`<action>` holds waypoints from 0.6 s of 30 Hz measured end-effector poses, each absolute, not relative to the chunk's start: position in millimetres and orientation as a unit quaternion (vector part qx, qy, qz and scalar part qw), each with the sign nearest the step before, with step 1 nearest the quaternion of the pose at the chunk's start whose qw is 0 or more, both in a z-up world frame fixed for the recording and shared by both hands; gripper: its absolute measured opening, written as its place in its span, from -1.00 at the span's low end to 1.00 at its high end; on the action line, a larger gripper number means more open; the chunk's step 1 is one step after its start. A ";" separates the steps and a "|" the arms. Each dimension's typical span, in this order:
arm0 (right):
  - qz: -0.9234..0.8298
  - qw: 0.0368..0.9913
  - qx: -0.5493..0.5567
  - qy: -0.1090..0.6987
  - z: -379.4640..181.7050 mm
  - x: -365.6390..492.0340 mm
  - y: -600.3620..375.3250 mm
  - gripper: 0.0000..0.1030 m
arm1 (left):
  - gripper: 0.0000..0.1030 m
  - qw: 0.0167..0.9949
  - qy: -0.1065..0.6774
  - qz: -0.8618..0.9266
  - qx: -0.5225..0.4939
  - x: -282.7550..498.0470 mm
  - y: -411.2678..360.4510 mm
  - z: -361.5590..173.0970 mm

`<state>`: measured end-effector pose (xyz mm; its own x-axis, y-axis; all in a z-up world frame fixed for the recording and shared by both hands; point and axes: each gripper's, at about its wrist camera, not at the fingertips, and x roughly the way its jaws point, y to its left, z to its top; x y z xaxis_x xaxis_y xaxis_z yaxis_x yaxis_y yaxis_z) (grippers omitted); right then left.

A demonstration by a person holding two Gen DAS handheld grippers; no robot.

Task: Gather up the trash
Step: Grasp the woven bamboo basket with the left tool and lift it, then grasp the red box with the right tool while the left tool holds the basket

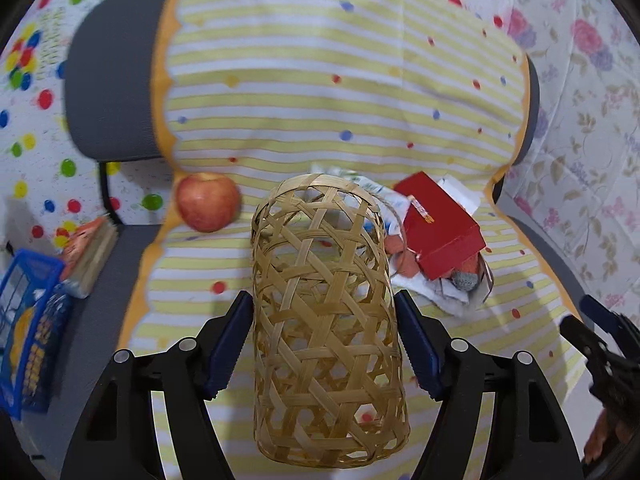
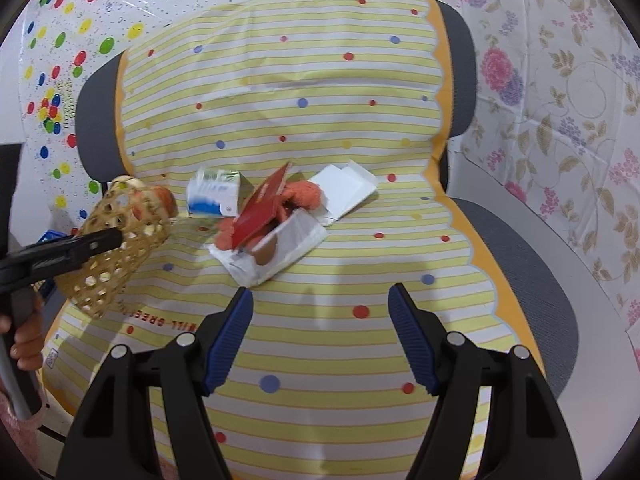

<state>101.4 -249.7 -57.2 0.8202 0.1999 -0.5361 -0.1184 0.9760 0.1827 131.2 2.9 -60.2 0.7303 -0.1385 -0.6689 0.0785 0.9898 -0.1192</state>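
Left tongs (image 1: 324,344) pinching woven basket (image 1: 326,320), right tongs (image 2: 320,336) spread before trash pile (image 2: 276,220), red lettering on striped cloth (image 2: 320,120) near basket unreadable

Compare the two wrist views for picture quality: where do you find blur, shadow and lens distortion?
Left wrist view: the apple and the cloth's left edge smear with motion blur, while the woven basket in the left tool stays sharp. Right wrist view: the blue-and-white carton is blurred, and soft shadows fall ahead of the right tool. Both: stripes bow, corners go black.

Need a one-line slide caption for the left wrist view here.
Left gripper clamps a woven bamboo basket above the striped cloth, facing a trash pile topped by a red box; apple at left.
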 end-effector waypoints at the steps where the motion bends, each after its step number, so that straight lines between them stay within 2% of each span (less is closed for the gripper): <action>1: 0.087 0.952 0.068 0.287 -56.2 102.5 -246.1 0.29 | 0.39 0.932 0.357 -0.051 -0.046 125.1 10.5 -57.8; 2: 0.090 0.952 0.066 0.286 -55.4 103.2 -244.3 0.25 | 0.39 0.933 0.353 -0.046 -0.049 122.0 15.8 -55.9; 4: 0.099 0.952 0.064 0.284 -53.2 106.1 -238.0 -0.01 | 0.39 0.936 0.346 -0.035 -0.057 115.0 28.4 -52.8; 9: 0.124 0.949 0.060 0.284 -48.8 117.4 -221.7 -0.28 | 0.39 0.938 0.339 -0.021 -0.065 114.3 45.8 -49.9; 18: 0.124 0.949 0.056 0.283 -42.7 167.7 -203.9 -0.29 | 0.39 0.937 0.344 -0.017 -0.057 132.7 49.3 -59.3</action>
